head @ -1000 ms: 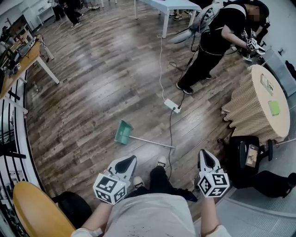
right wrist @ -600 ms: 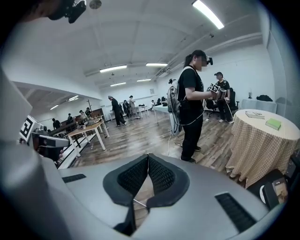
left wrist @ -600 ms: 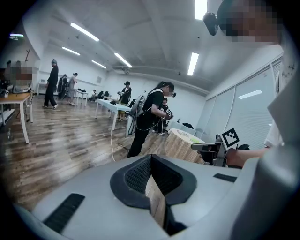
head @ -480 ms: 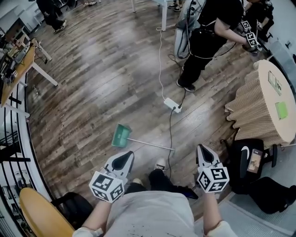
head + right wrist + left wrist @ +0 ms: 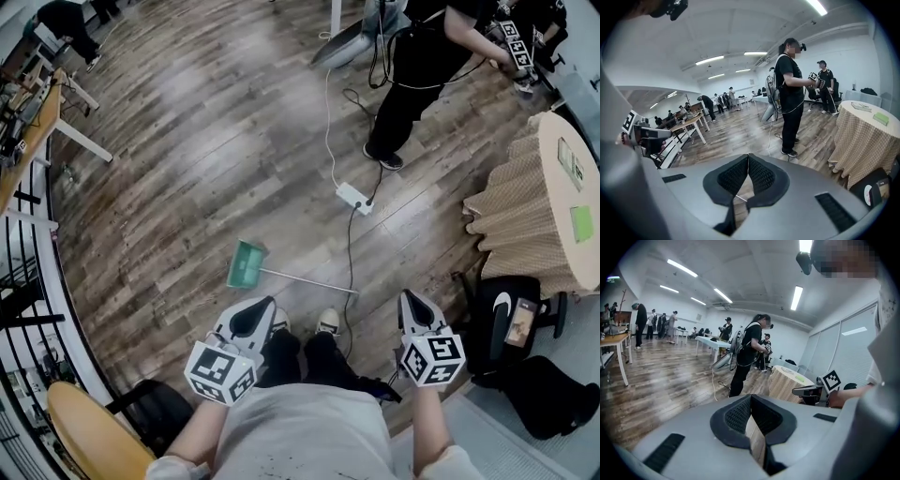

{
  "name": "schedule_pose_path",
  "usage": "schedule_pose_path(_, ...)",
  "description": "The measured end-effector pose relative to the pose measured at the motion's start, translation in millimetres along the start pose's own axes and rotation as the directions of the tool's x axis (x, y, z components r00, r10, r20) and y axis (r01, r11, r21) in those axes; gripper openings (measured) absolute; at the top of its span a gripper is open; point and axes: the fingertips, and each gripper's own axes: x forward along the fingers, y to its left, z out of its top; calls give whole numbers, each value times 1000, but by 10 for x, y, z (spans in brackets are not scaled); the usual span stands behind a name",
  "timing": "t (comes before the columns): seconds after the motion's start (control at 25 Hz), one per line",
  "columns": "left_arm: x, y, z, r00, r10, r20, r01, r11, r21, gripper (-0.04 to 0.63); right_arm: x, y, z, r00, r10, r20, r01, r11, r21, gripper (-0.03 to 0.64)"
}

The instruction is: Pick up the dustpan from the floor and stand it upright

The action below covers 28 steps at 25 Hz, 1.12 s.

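A green dustpan (image 5: 246, 265) lies flat on the wooden floor in the head view, its thin metal handle (image 5: 309, 282) running right toward a black cable. My left gripper (image 5: 266, 303) hangs low just behind the pan, above my shoes, apart from it. My right gripper (image 5: 407, 297) is off to the right of the handle's end. In the left gripper view the left gripper (image 5: 750, 397) has its jaws pressed together with nothing in them. The right gripper view shows the right gripper (image 5: 748, 156) the same way. Neither gripper touches the dustpan.
A white power strip (image 5: 353, 197) with cables lies beyond the handle. A person in black (image 5: 417, 56) stands at the back right, next to a round cloth-covered table (image 5: 525, 216). A black bag (image 5: 499, 319) sits right, a yellow chair (image 5: 89, 427) lower left, a desk (image 5: 33, 122) far left.
The head view has tilted and shifted forward a little, and my feet have stepped closer to the dustpan. Both grippers keep their pose and the dustpan has not moved.
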Motion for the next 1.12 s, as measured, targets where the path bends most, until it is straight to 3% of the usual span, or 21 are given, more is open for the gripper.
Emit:
schedule_pose_path(0.24,234,273,-123,997,-54,-54,54,998,14,25,234,68,-22,1000,-23,9,23,1000,15,26)
schedule_pose_path(0.44,588,400,-313,989,-107,-100,108,994,11,23,460,-22,-312,998,-54,-30,55,997,45,26)
schedule_pose_path(0.72,1028,612,-753,981,-131,-145,130,991,-17,25,893,-180,-1059,992,-50,-120,59,996,67,26)
schedule_pose_path(0.92,1336,768,-1279,970,-134,-202,128,991,-43,24,1313,-310,-1565,986,-25,-166,34,998,53,26)
schedule_pose_path(1.12,1693,876,-1754,961,-132,-243,128,991,-34,25,1714,-599,-2273,974,-42,-223,66,993,102,26)
